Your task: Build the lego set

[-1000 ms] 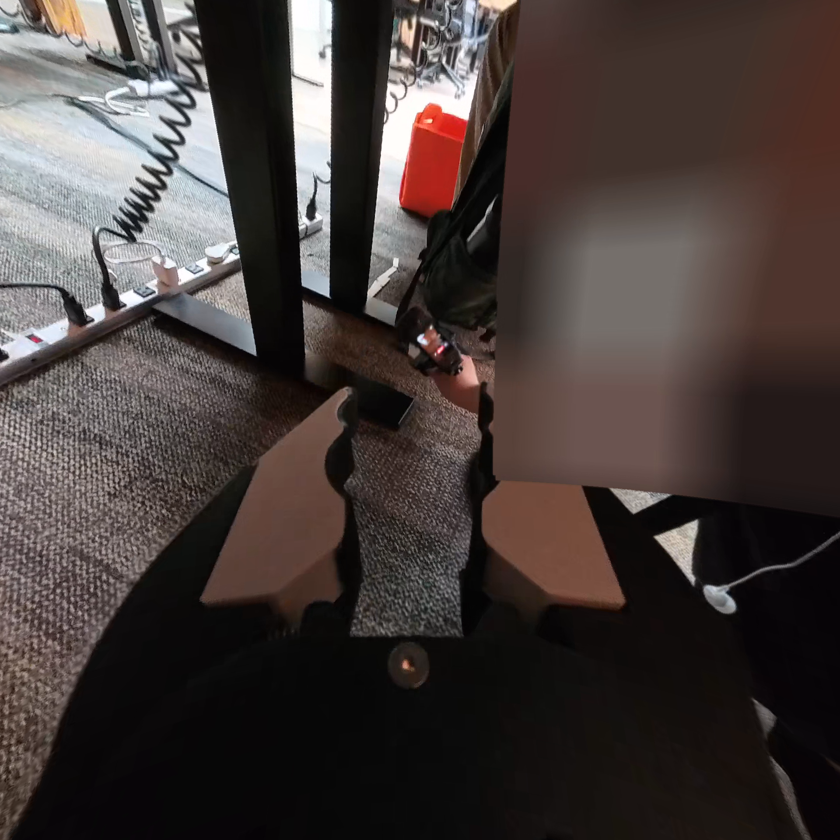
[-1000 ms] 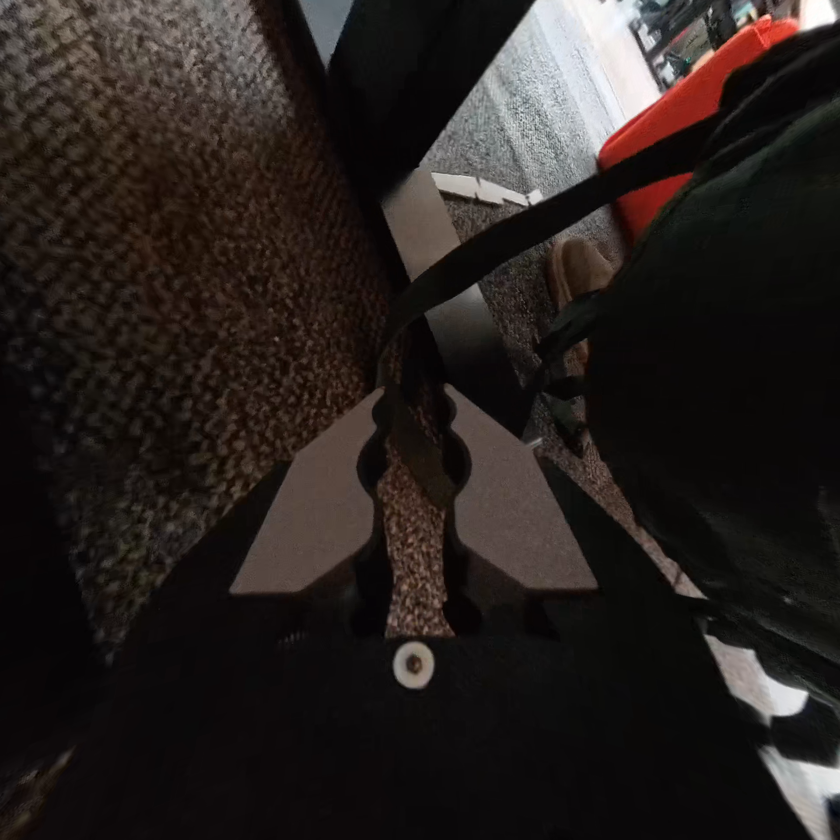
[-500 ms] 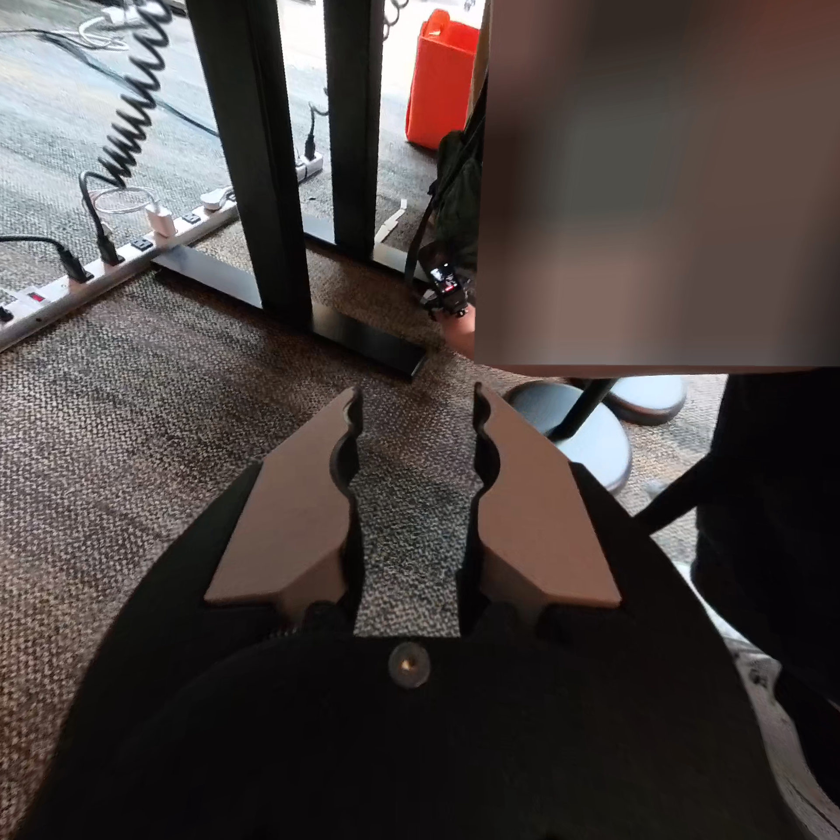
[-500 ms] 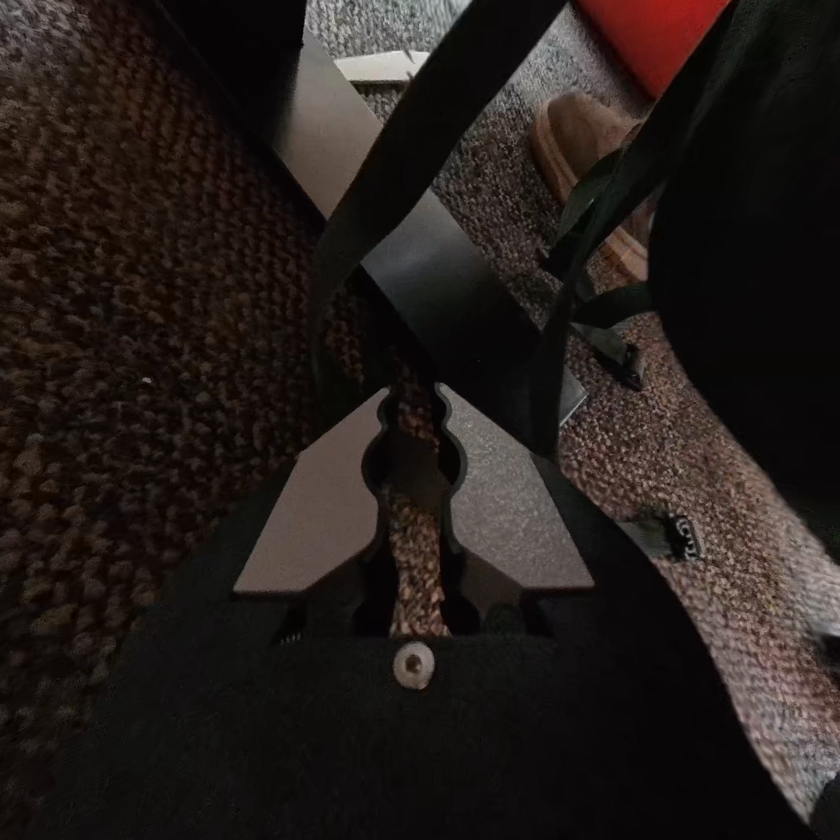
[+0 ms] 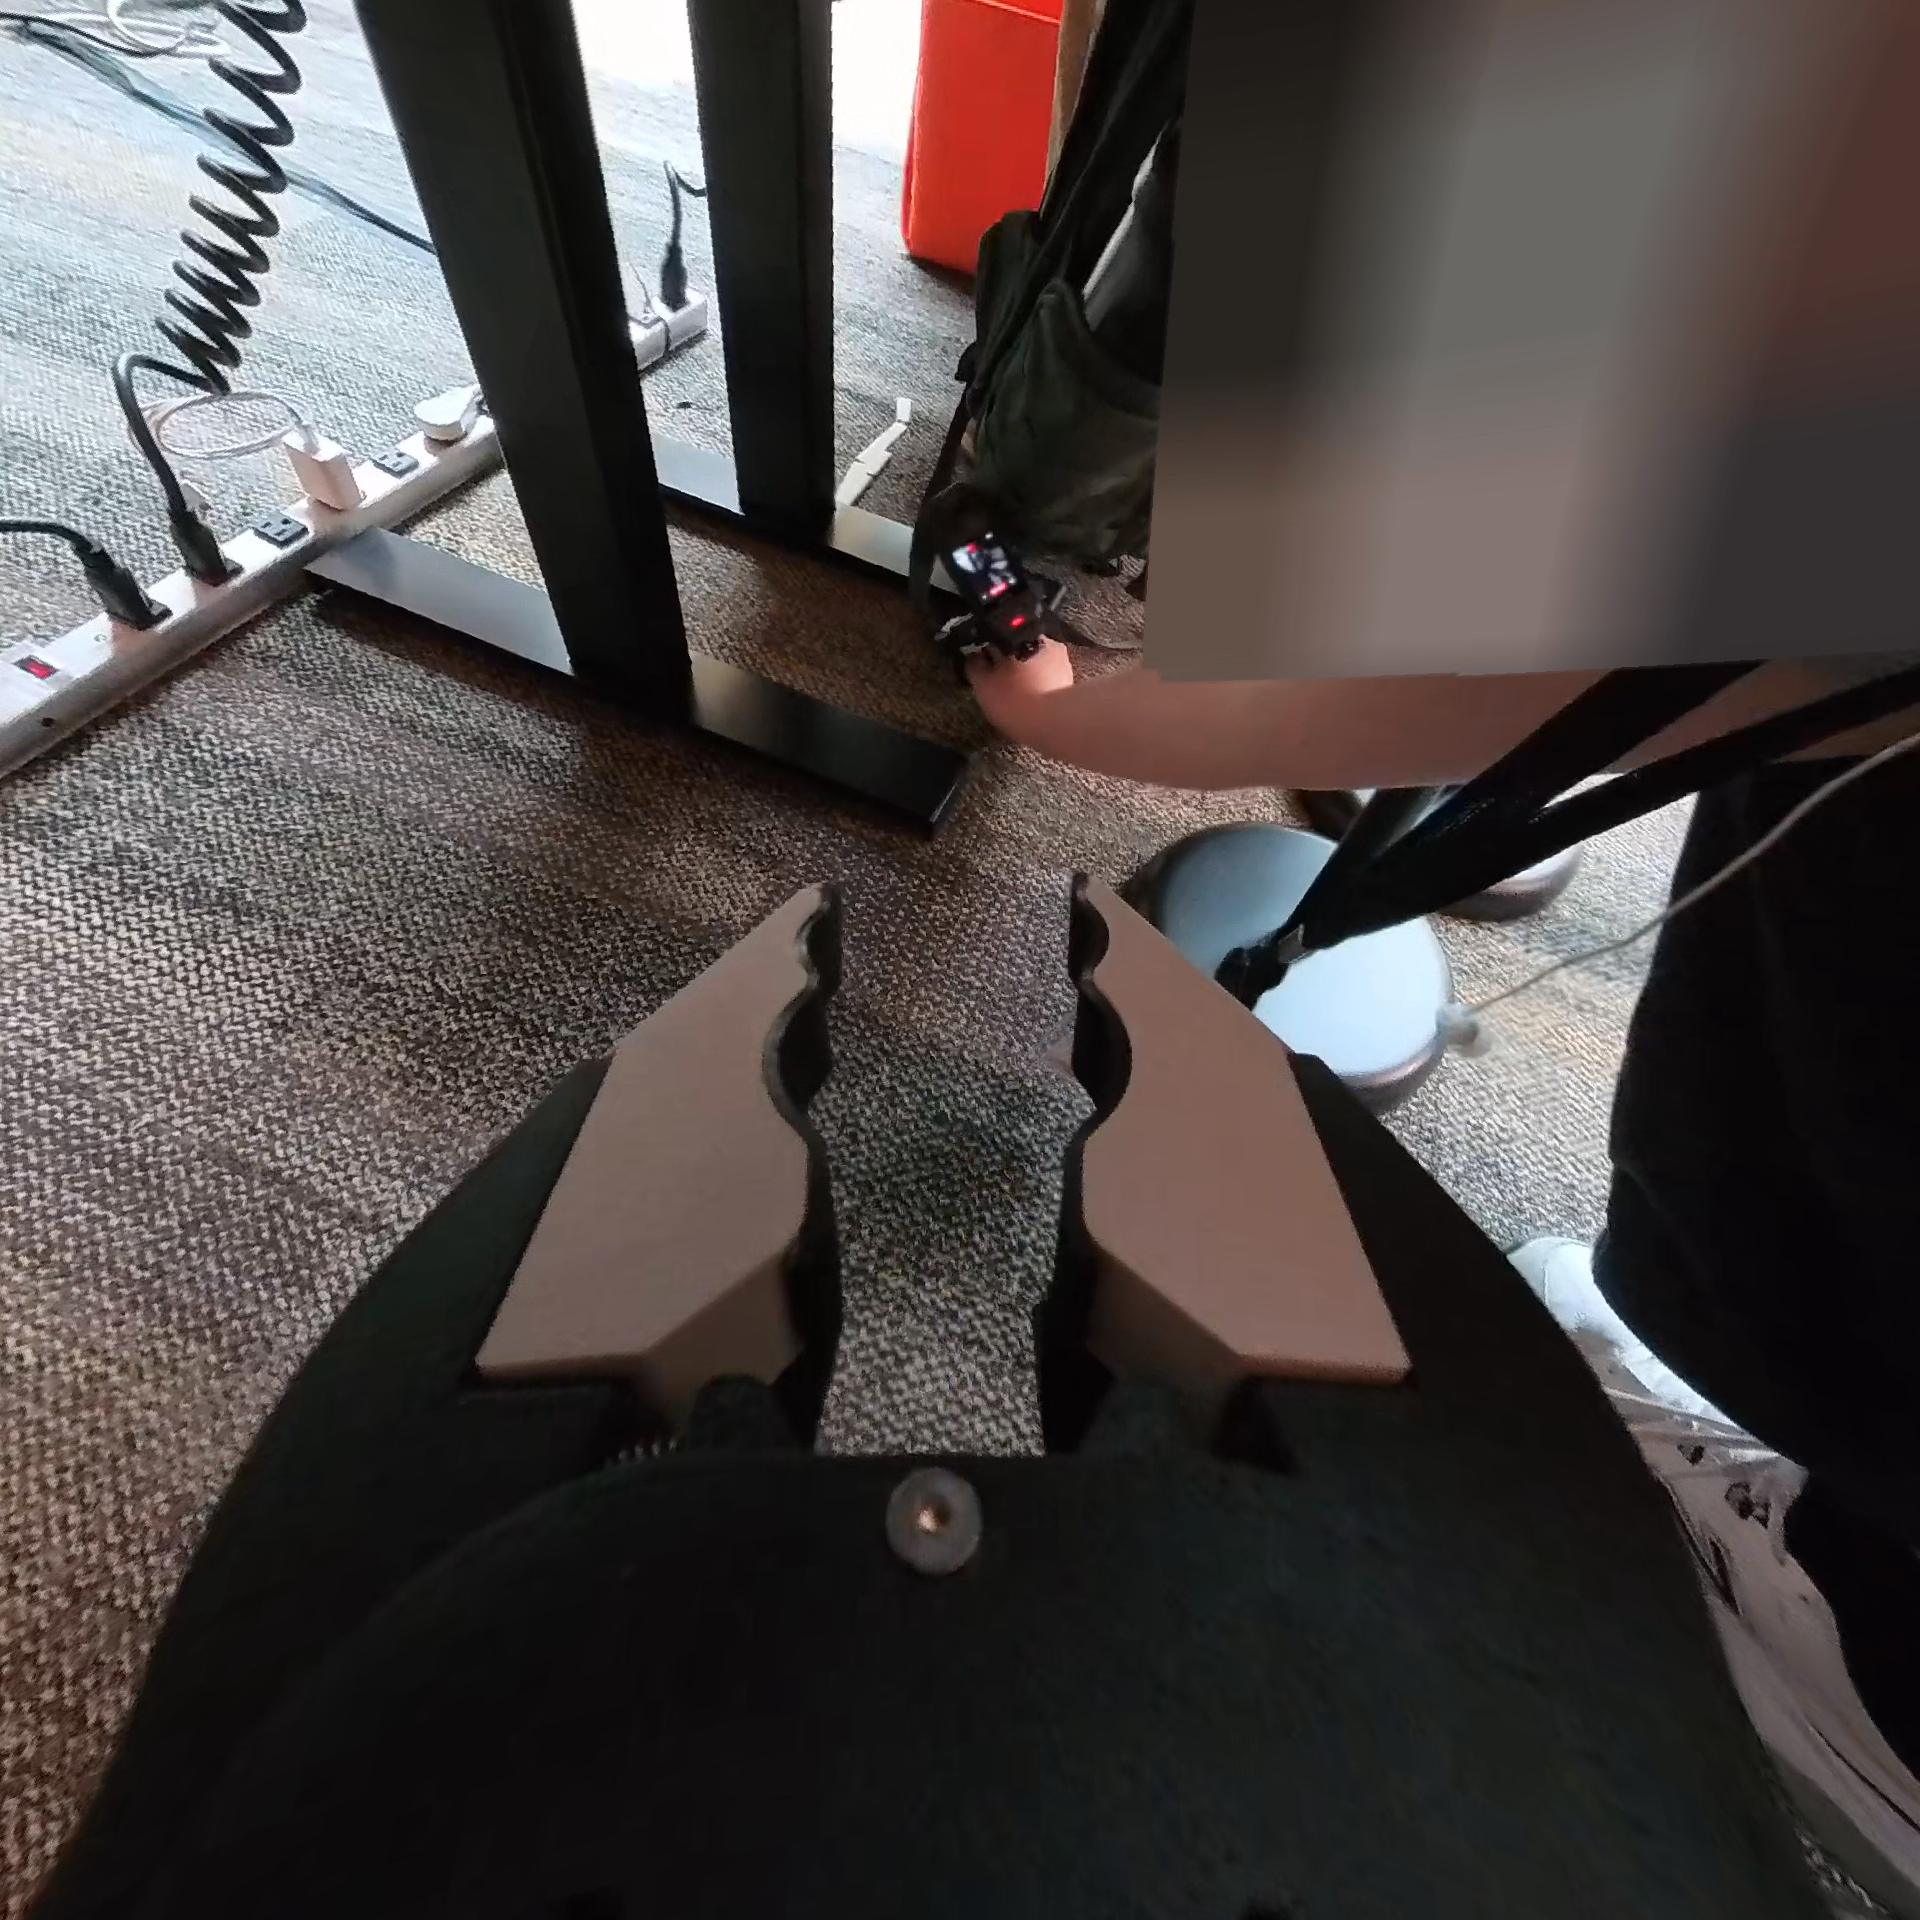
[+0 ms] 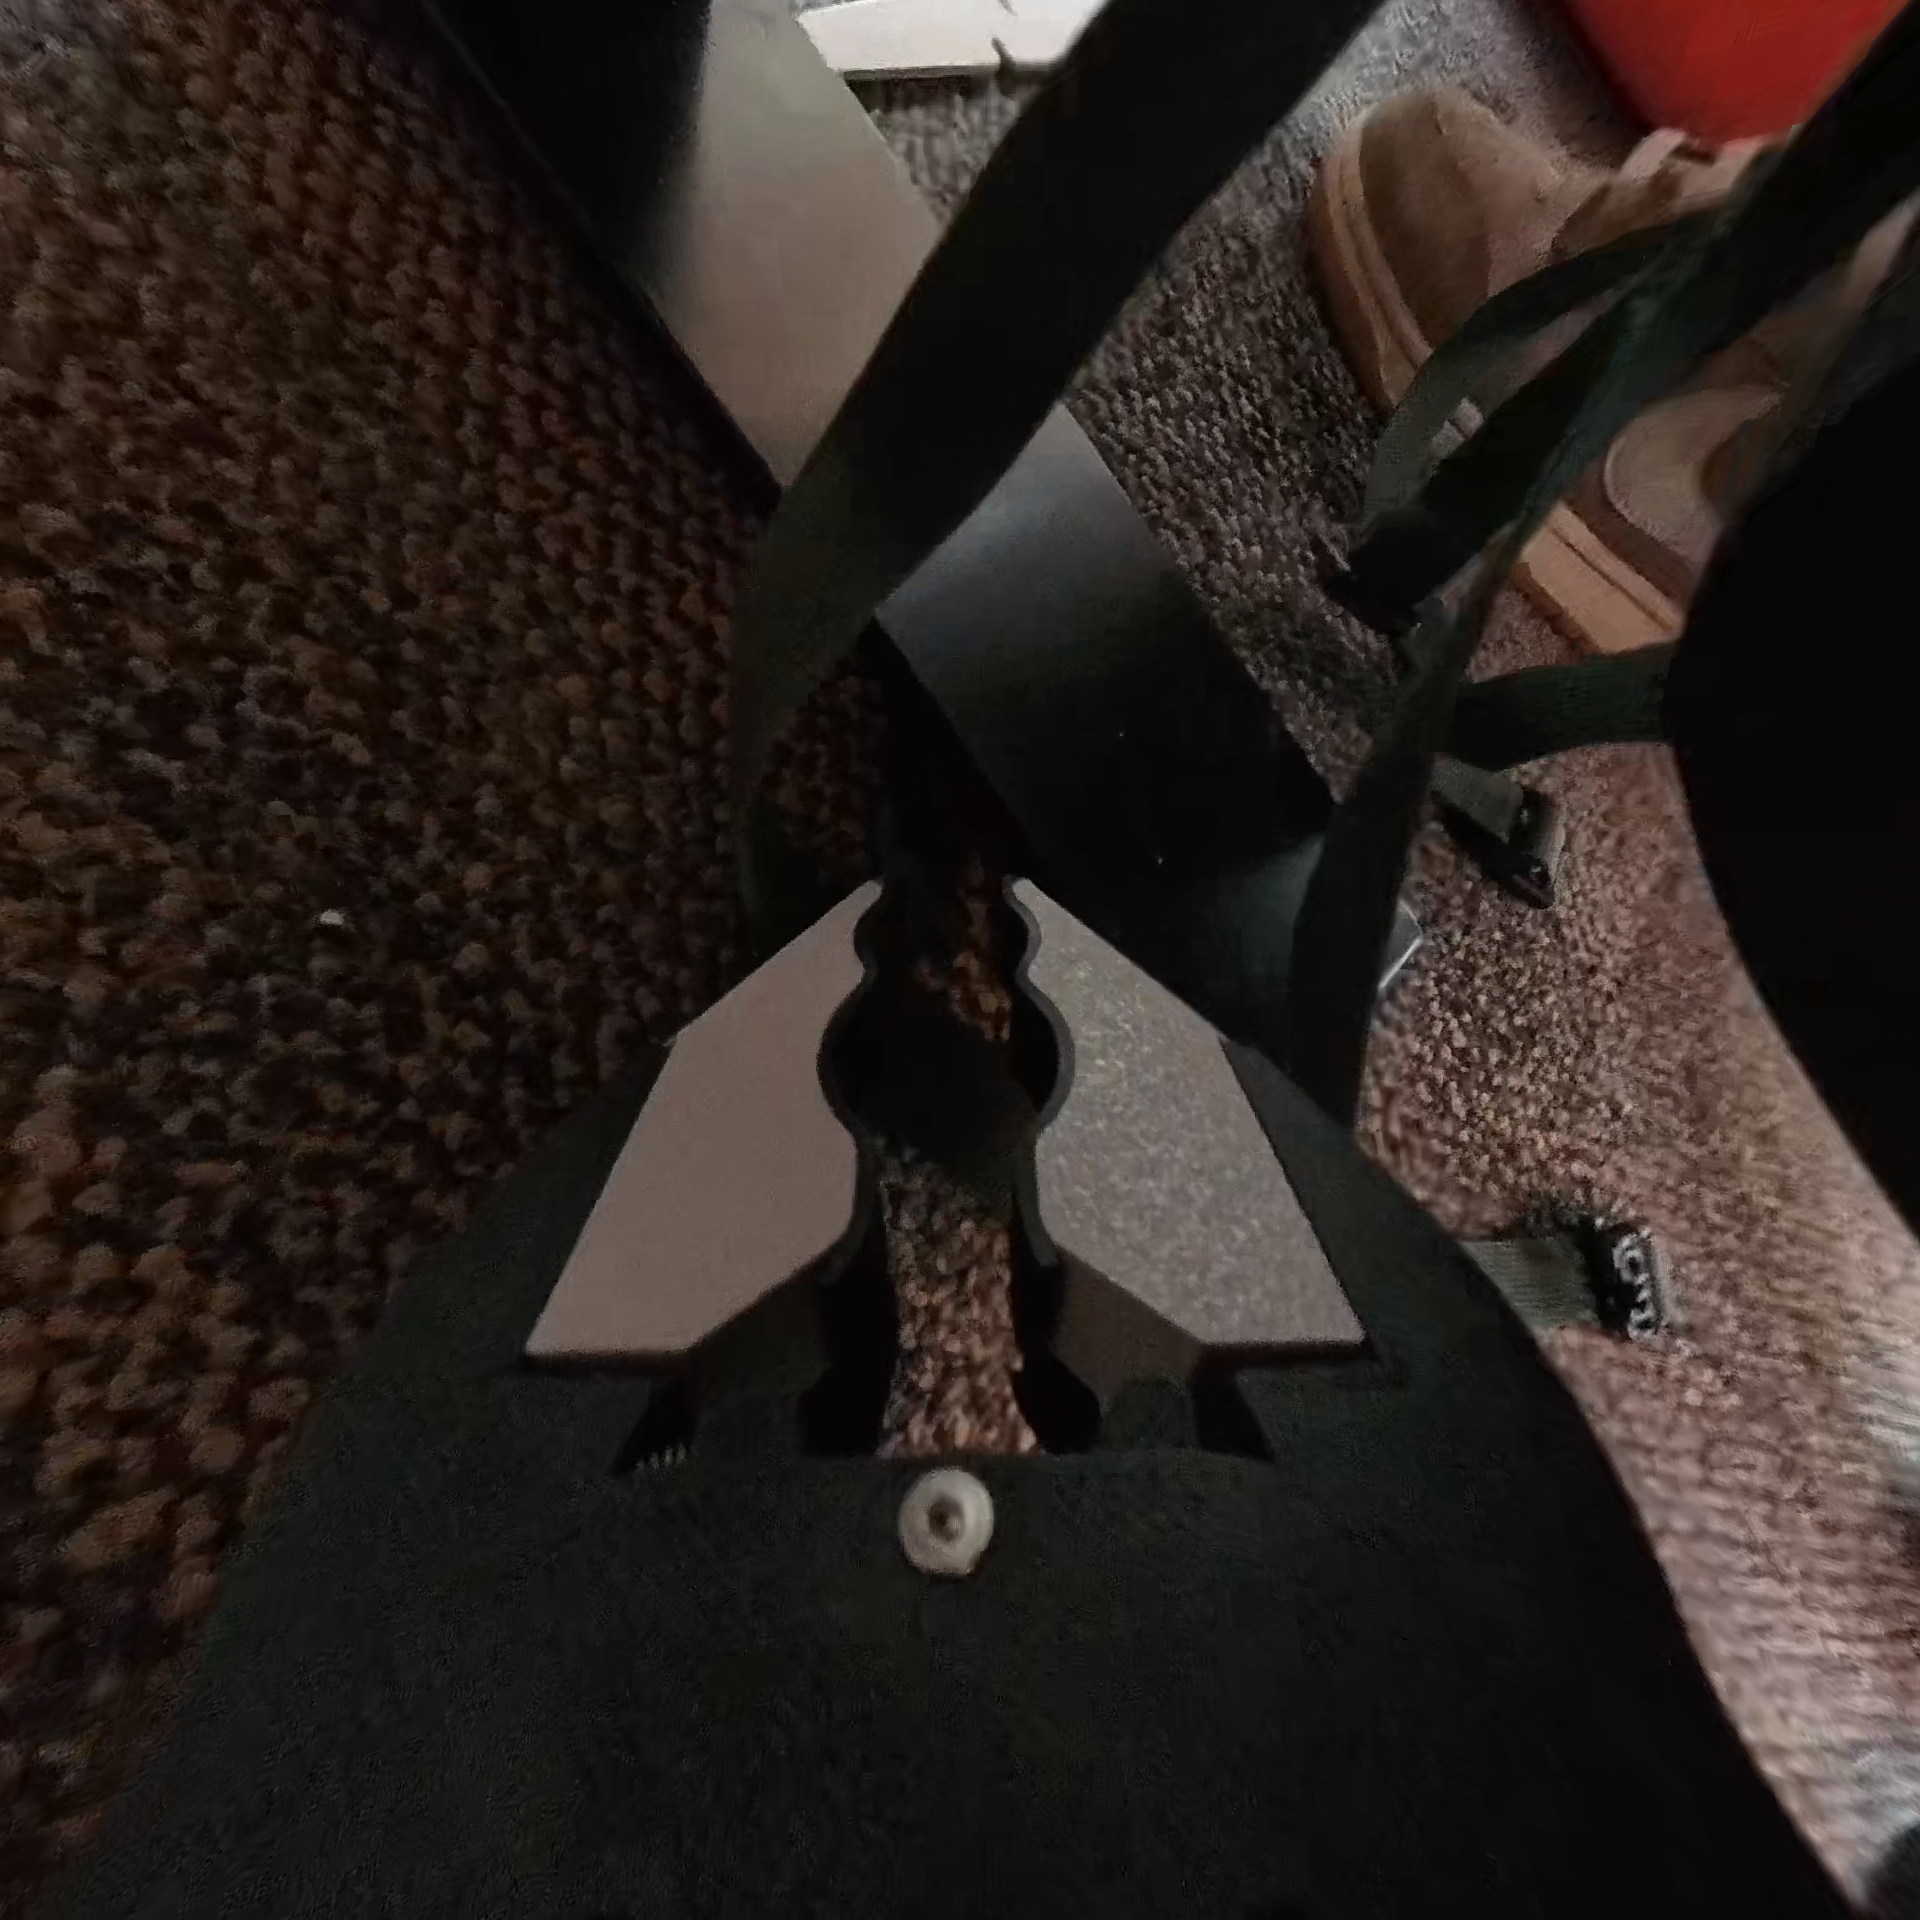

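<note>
No Lego pieces show in either view. My left gripper point(image 5: 951, 904) is open and empty, held above brown carpet. My right gripper point(image 6: 948, 894) hovers low over the carpet, its jaws nearly together on a dark thing that looks like a black strap point(image 6: 914, 343) of a dark backpack point(image 5: 1049, 416). In the left wrist view the right gripper point(image 5: 992, 597) shows far off at floor level beside the backpack, at the end of a bare forearm point(image 5: 1247, 727).
Black table legs on flat feet point(image 5: 623, 634) stand ahead, with a power strip point(image 5: 260, 540), a coiled cable and an orange bin point(image 5: 977, 135) behind. A grey round stool base point(image 5: 1351, 997) is at right. A tan shoe point(image 6: 1455, 239) lies past the table foot point(image 6: 1091, 675). Spacing between my two grippers at the tips: around 70 cm. My right gripper's tips are some 8 cm from the black strap point(image 6: 914, 343).
The left gripper has drawn back and up, so the forearm and stool base now show. The right gripper has moved forward along the carpet toward the table foot, jaws unchanged.
</note>
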### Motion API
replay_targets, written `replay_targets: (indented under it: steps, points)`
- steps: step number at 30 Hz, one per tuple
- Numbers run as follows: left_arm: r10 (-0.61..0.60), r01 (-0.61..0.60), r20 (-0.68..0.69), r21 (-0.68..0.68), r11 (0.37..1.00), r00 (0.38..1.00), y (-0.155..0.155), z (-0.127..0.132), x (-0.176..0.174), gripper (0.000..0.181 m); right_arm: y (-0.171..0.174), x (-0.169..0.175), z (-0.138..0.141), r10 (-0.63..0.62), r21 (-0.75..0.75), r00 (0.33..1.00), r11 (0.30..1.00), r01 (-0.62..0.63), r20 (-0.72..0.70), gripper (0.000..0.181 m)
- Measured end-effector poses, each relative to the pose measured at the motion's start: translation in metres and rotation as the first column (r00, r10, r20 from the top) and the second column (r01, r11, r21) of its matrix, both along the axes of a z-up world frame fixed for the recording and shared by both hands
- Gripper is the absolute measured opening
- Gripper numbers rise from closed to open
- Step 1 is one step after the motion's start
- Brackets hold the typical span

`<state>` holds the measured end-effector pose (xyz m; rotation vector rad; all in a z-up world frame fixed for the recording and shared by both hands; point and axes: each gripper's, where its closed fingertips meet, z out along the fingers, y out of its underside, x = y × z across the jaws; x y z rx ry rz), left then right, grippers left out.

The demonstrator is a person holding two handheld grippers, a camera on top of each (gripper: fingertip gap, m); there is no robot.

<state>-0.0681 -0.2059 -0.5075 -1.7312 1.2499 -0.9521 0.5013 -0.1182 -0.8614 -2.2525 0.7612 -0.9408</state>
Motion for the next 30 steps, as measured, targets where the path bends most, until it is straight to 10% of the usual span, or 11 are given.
replay_targets:
  steps: [1,7,23,30]
  points:
    - [-0.004,0.004,0.000,0.007,1.000,1.000,-0.001,0.000,0.001,0.041,0.001,-0.002,-0.002,0.020,-0.053,1.000,0.998,-0.020,0.004,0.016]
    - [-0.039,0.040,-0.013,0.028,0.999,0.999,-0.009,-0.001,0.007,0.041,0.006,-0.005,-0.007,0.031,-0.273,0.999,0.962,-0.027,0.010,0.002]
    - [-0.075,0.074,0.006,0.041,0.996,0.997,-0.008,0.004,0.013,0.038,-0.017,-0.021,-0.001,0.094,-0.275,0.995,0.958,-0.083,0.027,0.002]
    - [-0.085,0.086,-0.018,0.071,0.994,0.996,-0.013,0.000,0.011,0.036,0.000,-0.019,0.003,0.137,0.086,0.988,0.988,-0.131,-0.067,0.036]
